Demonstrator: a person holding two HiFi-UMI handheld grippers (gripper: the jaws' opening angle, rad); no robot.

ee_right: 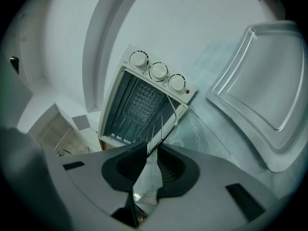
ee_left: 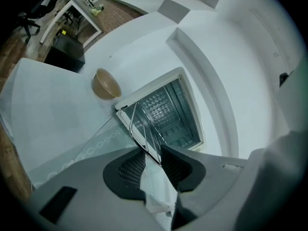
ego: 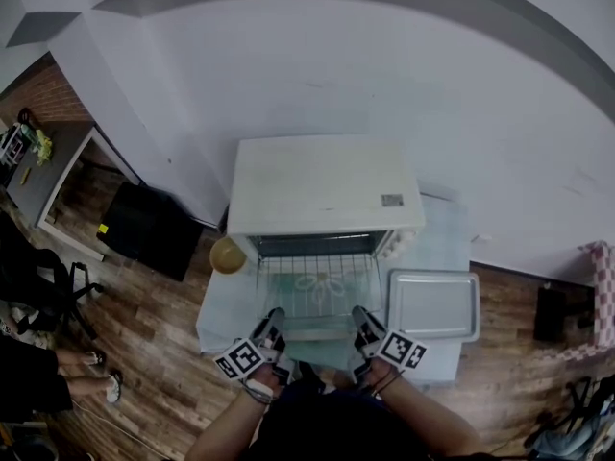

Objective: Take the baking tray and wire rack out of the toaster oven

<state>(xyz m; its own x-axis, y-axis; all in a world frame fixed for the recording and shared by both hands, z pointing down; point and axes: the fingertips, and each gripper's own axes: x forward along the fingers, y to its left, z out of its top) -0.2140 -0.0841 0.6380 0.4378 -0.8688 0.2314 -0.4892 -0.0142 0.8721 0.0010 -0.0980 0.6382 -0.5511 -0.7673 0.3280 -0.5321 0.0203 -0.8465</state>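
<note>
The white toaster oven [ego: 327, 195] stands on the table with its glass door [ego: 332, 346] folded down. The wire rack [ego: 317, 296] is drawn partway out over the door. My left gripper [ego: 274, 320] is at the rack's front left corner; in the left gripper view the rack's wire [ee_left: 144, 129] runs between the jaws of this gripper [ee_left: 153, 157], which stand slightly apart around it. My right gripper [ego: 360, 317] is at the front right corner, and in the right gripper view it [ee_right: 153, 150] is shut on the rack's edge [ee_right: 166, 124]. The silver baking tray [ego: 432, 305] lies on the table to the right of the oven.
A tan bowl [ego: 229, 255] sits left of the oven, also seen in the left gripper view [ee_left: 107, 84]. The oven's three knobs [ee_right: 159, 71] face me on its right side. A white wall stands behind. A black box [ego: 149, 227] and a desk [ego: 58, 176] are on the floor at the left.
</note>
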